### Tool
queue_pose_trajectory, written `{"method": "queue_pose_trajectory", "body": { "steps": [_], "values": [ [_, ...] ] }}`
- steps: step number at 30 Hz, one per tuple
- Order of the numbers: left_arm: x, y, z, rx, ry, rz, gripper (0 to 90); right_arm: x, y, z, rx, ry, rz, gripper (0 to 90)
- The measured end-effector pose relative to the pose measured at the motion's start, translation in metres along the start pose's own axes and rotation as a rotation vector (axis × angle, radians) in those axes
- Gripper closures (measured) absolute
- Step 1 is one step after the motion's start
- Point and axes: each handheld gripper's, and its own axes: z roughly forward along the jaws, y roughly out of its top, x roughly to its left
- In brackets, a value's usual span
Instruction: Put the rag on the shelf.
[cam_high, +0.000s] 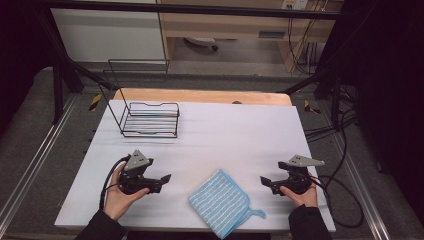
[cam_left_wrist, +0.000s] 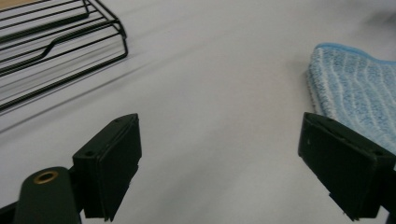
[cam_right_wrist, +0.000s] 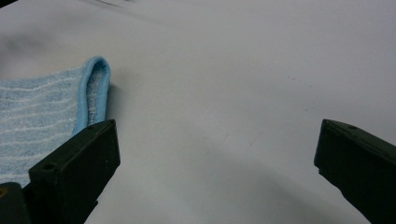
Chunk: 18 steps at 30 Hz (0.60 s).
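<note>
A folded blue striped cloth (cam_high: 220, 201) lies near the table's front edge, between the two hands. My left gripper (cam_high: 162, 181) is held just left of it, jaws wide open with nothing between them; the cloth (cam_left_wrist: 355, 93) lies beyond its right-hand jaw in the left gripper view. My right gripper (cam_high: 265, 182) sits to the cloth's right, also open and empty. In the right gripper view the cloth's folded edge (cam_right_wrist: 93, 88) lies by the left-hand jaw, with my right gripper (cam_right_wrist: 217, 163) over bare white surface.
A black wire rack (cam_high: 150, 119) stands on the white table top (cam_high: 240, 135) at the back left, and appears again as the rack (cam_left_wrist: 56, 42) in the left gripper view. Cables (cam_high: 345, 200) trail off the right side.
</note>
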Motion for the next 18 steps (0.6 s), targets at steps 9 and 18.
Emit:
{"method": "queue_pose_trajectory", "body": {
  "steps": [9, 18],
  "values": [
    [-0.039, 0.015, 0.022, 0.032, -0.045, 0.033, 20.2, 0.001, 0.000, 0.001, 0.004, -0.001, -0.003, 0.9],
    [-0.069, 0.007, 0.044, 0.112, -0.118, 0.025, 32.6, 0.001, 0.000, 0.002, 0.008, 0.000, -0.004, 0.9]
  ]
}}
